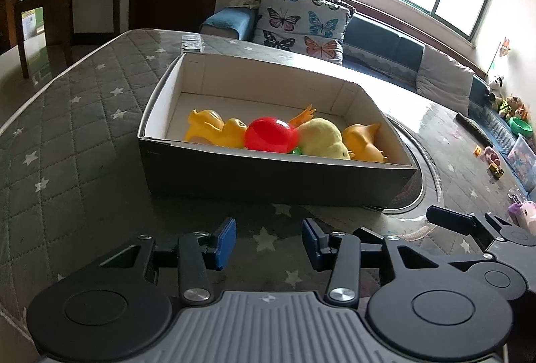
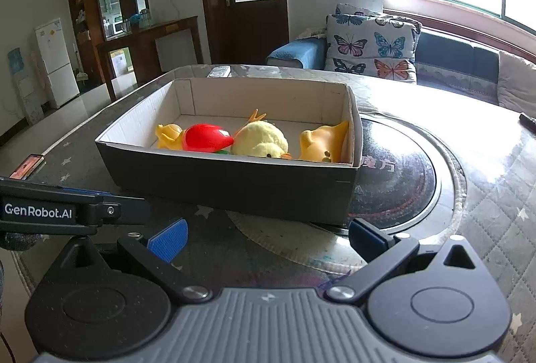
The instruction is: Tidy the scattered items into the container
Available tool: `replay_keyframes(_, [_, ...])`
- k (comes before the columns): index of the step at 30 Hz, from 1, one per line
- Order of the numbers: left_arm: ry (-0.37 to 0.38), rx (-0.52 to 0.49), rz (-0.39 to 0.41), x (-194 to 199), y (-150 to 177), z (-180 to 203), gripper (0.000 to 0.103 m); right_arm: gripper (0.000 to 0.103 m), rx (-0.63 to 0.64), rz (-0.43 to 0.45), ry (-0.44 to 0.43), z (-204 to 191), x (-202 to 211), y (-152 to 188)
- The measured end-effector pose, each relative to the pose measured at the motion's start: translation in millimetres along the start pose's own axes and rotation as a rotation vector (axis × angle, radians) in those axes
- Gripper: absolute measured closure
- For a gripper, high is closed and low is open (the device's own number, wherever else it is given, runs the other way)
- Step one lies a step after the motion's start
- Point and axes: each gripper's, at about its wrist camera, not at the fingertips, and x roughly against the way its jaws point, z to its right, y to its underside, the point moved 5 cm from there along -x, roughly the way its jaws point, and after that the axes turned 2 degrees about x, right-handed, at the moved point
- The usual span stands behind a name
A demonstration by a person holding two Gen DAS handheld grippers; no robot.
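Toys sit in box (image 2: 234, 185): soft plush chick (image 2: 261, 142), light, squishy, grab its middle. Red ball (image 2: 206, 137) slippery. Left gripper (image 1: 269, 242) & right gripper (image 2: 266, 237) open, holding nothing.

Two handheld grippers side by side, both level and pointing fwd. Left gripper (image 1: 269, 240): blue pads part-spread, nothing btwn them. Right gripper (image 2: 266, 239): jaws spread wider, also empty. Each unit's body edges into the other's wrist view, so they sit close together.
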Motion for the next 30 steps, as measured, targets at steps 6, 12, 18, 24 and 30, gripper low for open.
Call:
replay_keyframes(6, [-0.023,0.015,-0.001,-2,2,-3,0.057,0.000,-0.001,-0.009,0.002,1,-4,1])
replay_keyframes(12, [-0.029,0.023,-0.002,-3,3,-2,0.058,0.000,0.004,-0.014,0.000,0,-6,0])
replay_keyframes(18, [-0.041,0.031,0.000,-4,1,-2,0.058,0.000,0.005,-0.017,0.002,1,-9,-2])
replay_keyframes(24, [-0.054,0.035,-0.001,-6,-1,-3,0.058,0.000,0.003,-0.025,0.003,2,-12,-4])
replay_keyframes(30, [-0.077,0.037,-0.009,-10,-5,-5,0.058,0.000,0.001,-0.034,0.004,2,-17,-6])
